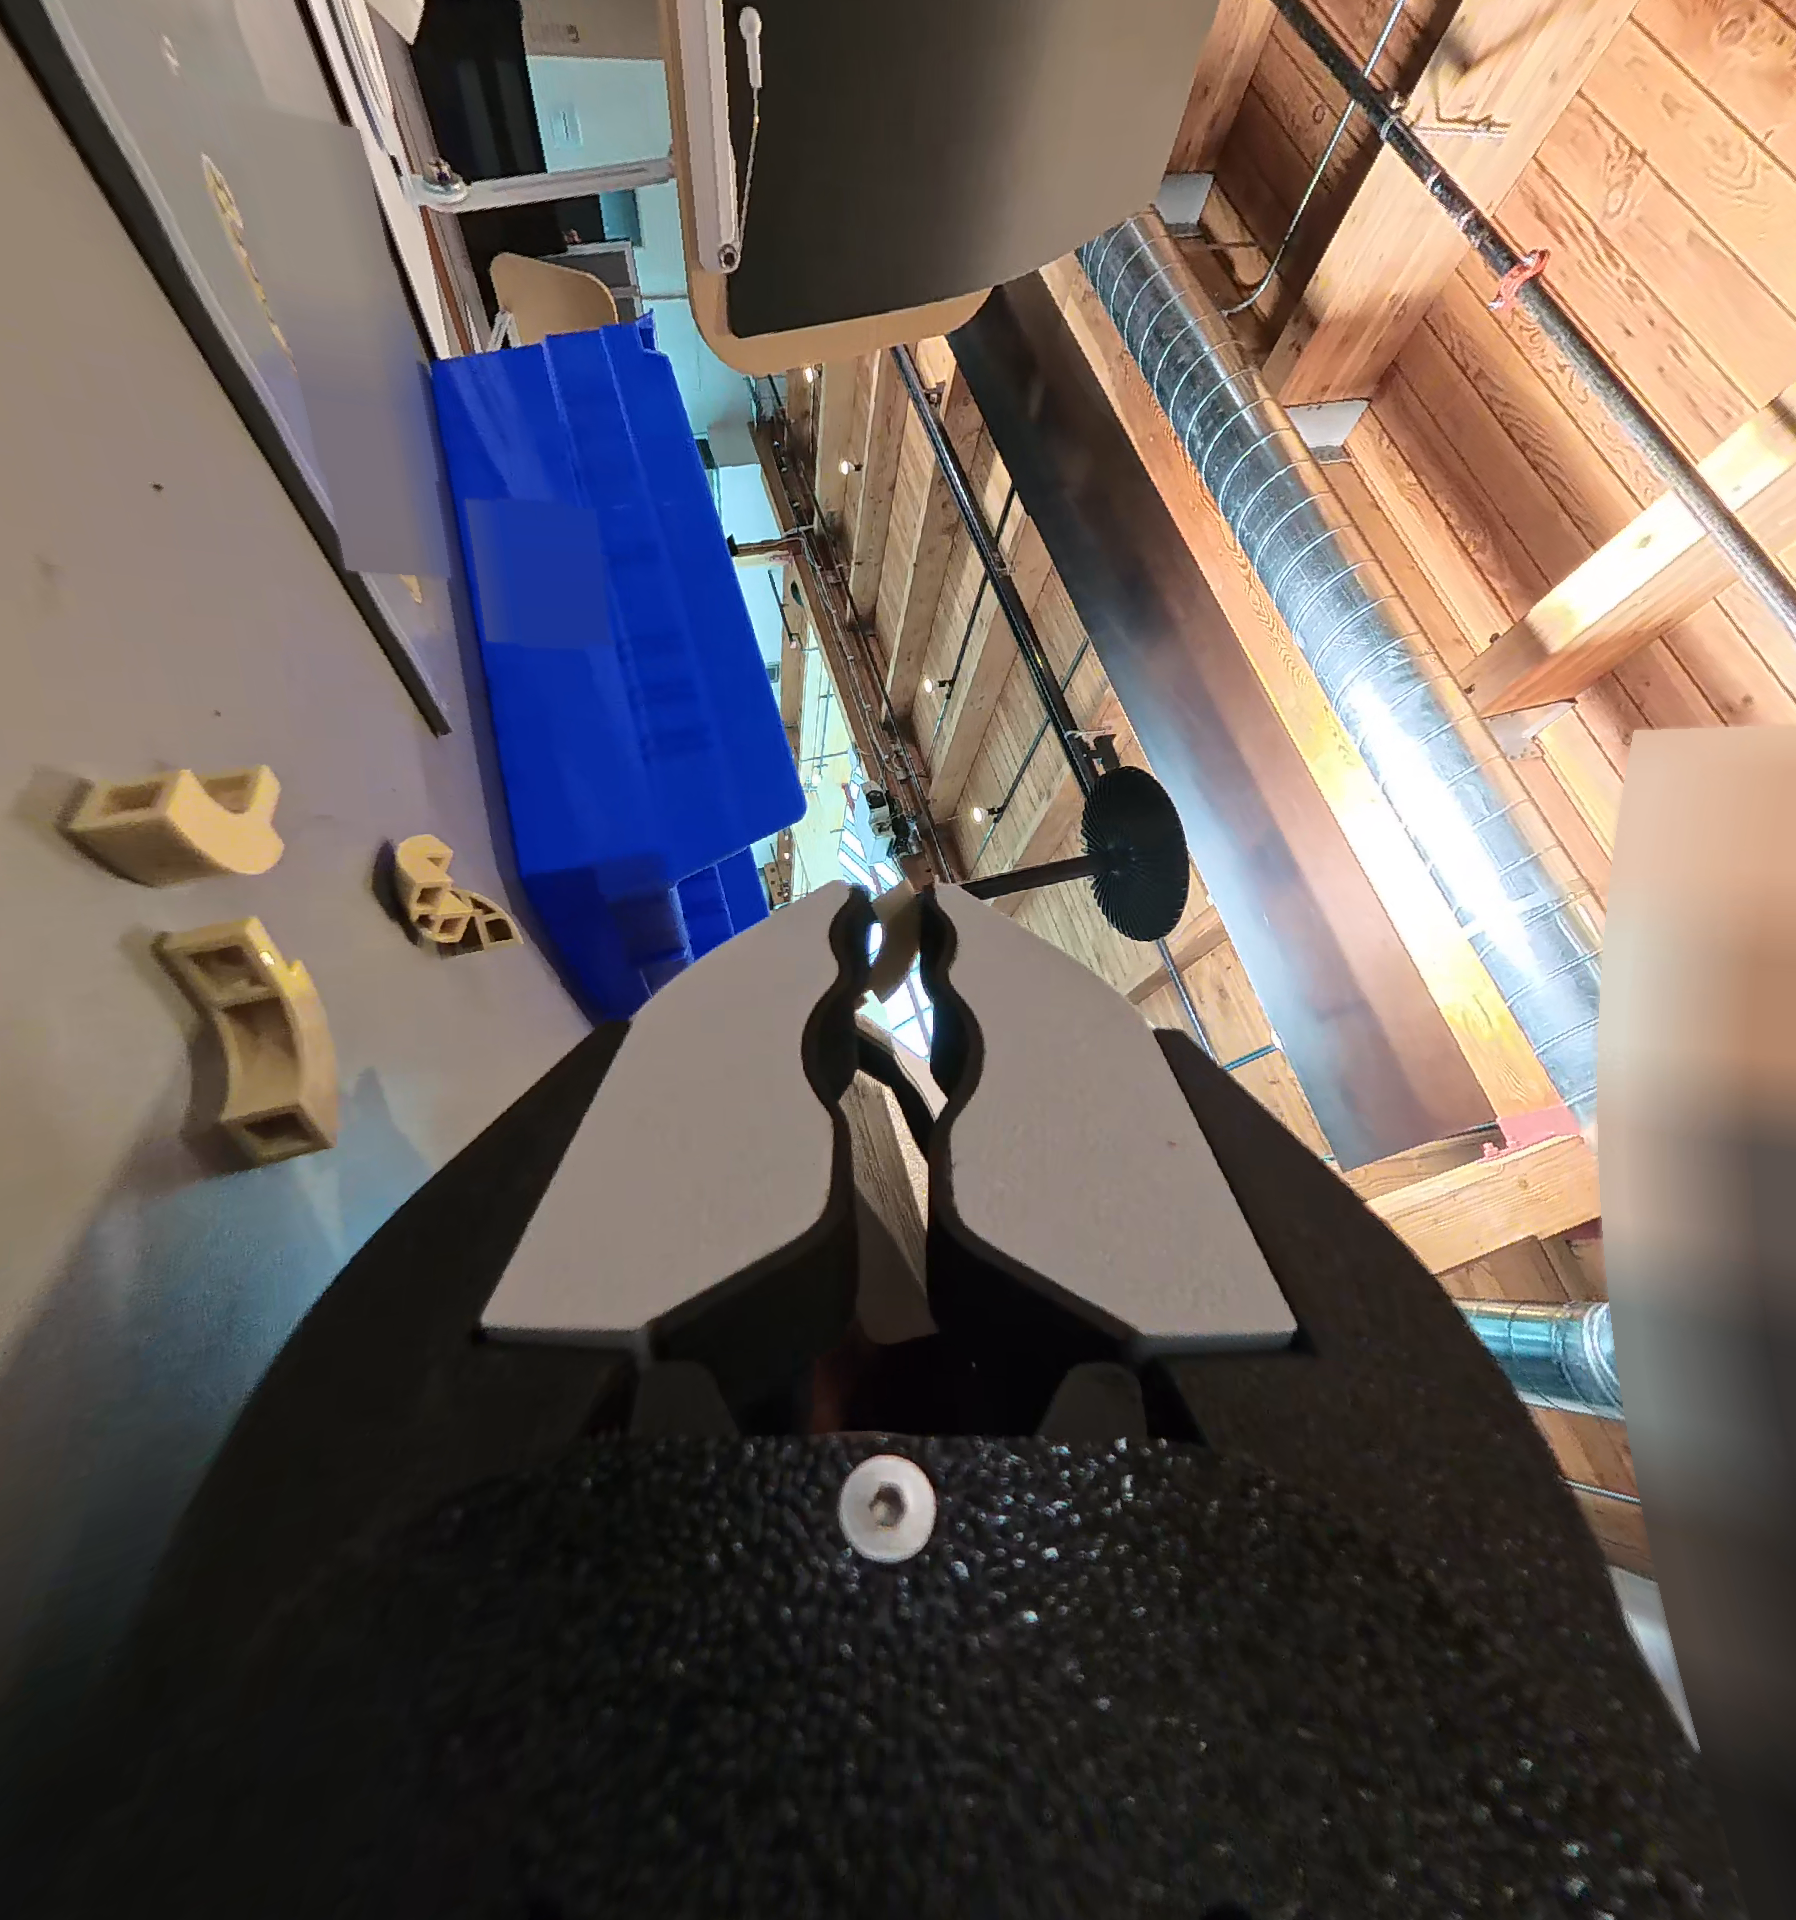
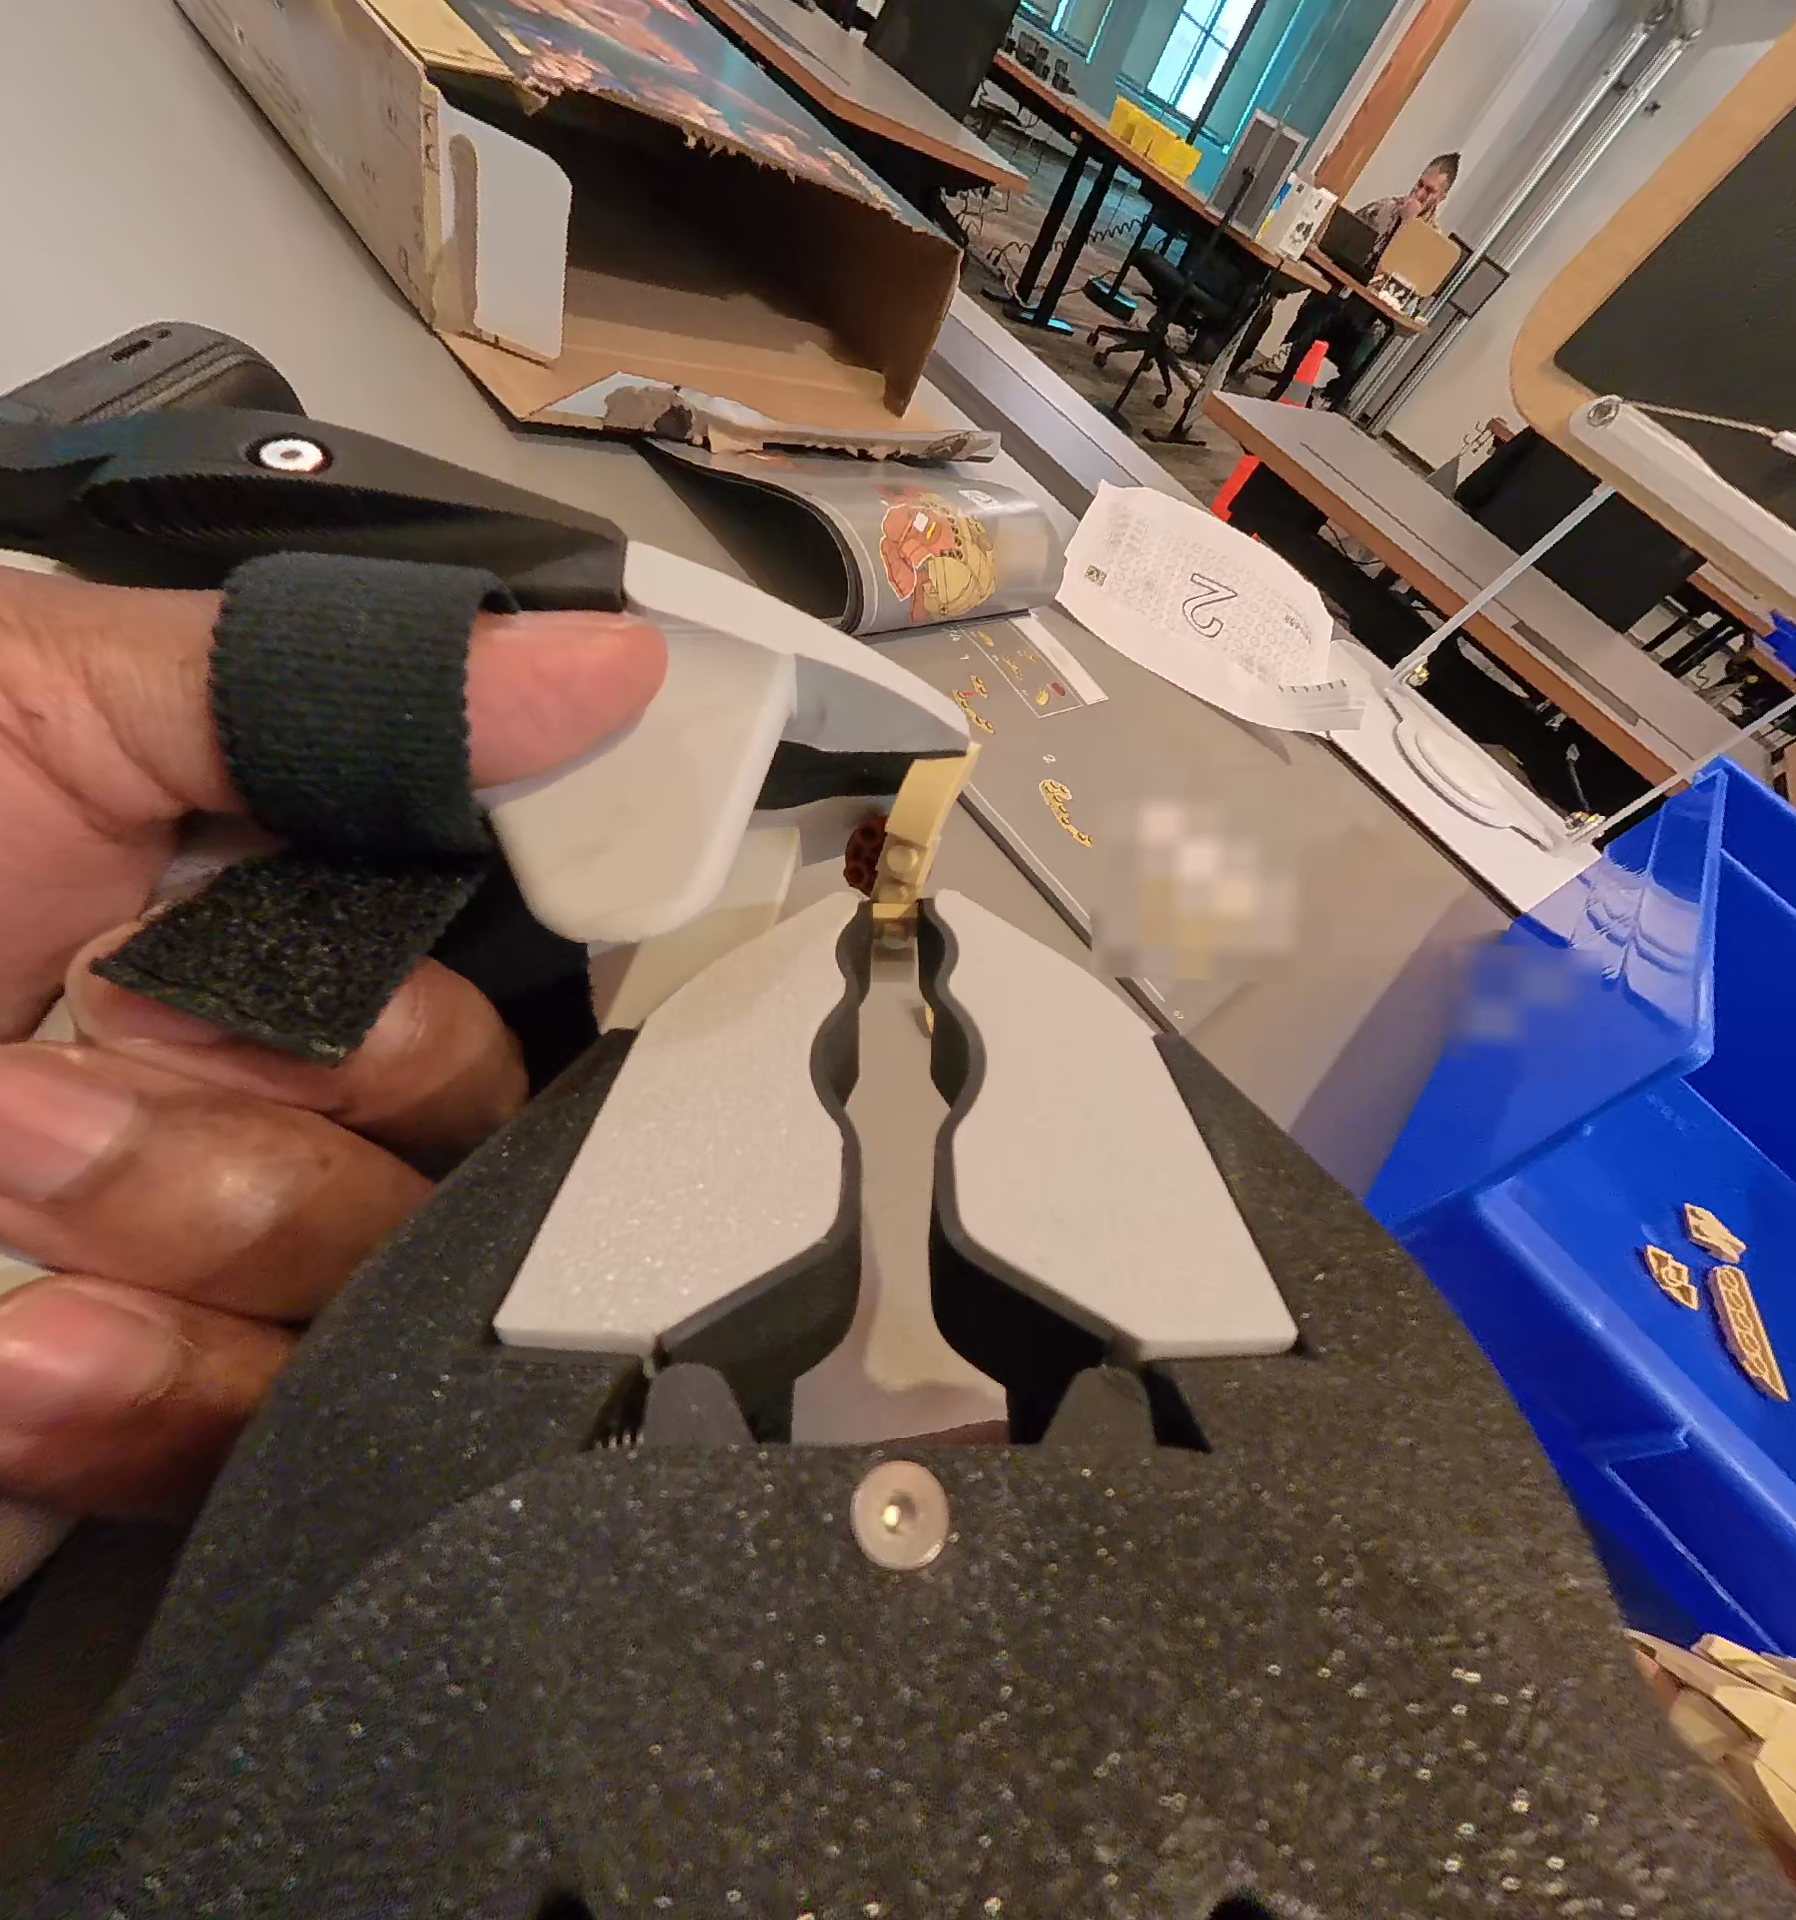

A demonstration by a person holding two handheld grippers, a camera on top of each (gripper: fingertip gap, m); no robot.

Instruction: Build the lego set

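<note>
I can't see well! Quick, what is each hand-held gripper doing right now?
Left hand-held gripper: closed on the top end of a small tan brick piece.
Right hand-held gripper: closed on the bottom end of that same piece.

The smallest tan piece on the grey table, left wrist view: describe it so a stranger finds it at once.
Start at the big blue bin on the grey table. Three tan pieces lie beside it. Yours is the quarter-round piece nearest the bin: smallest, with little open cells, unlike the two larger arch-shaped pieces.
</note>
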